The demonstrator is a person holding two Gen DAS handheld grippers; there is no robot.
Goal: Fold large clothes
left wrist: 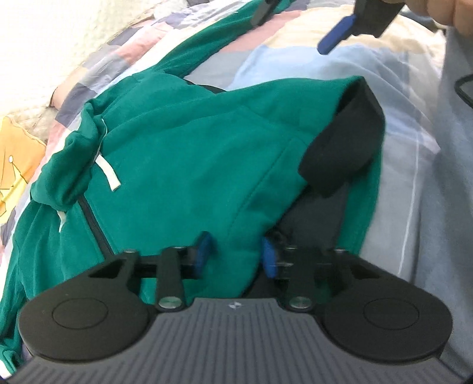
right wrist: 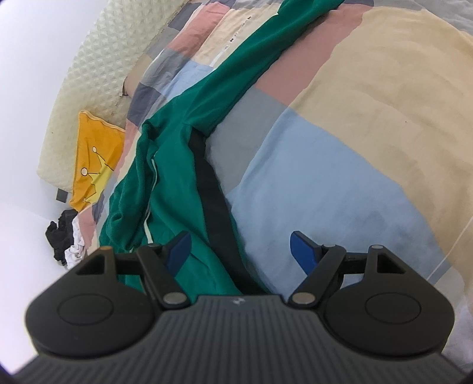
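A green hoodie (left wrist: 183,153) with a white drawstring (left wrist: 108,171) and a black cuff (left wrist: 346,141) lies spread on the bed. My left gripper (left wrist: 236,252) is down at its near edge, and a bunched fold of green fabric fills the gap between the blue pads, which pinch it. In the right wrist view the hoodie (right wrist: 177,183) runs away up the bed, with a black band (right wrist: 212,201) along its edge. My right gripper (right wrist: 241,252) hangs open above that band, holding nothing. It also shows at the top of the left wrist view, right gripper (left wrist: 297,25).
A patchwork bedspread (right wrist: 354,147) in blue, beige, pink and grey covers the bed. An orange pillow (right wrist: 94,153) and a cream quilted pad (right wrist: 97,76) sit at the far left. Dark and white clothes (right wrist: 65,239) lie heaped beside the bed. A hand (left wrist: 443,11) shows at top right.
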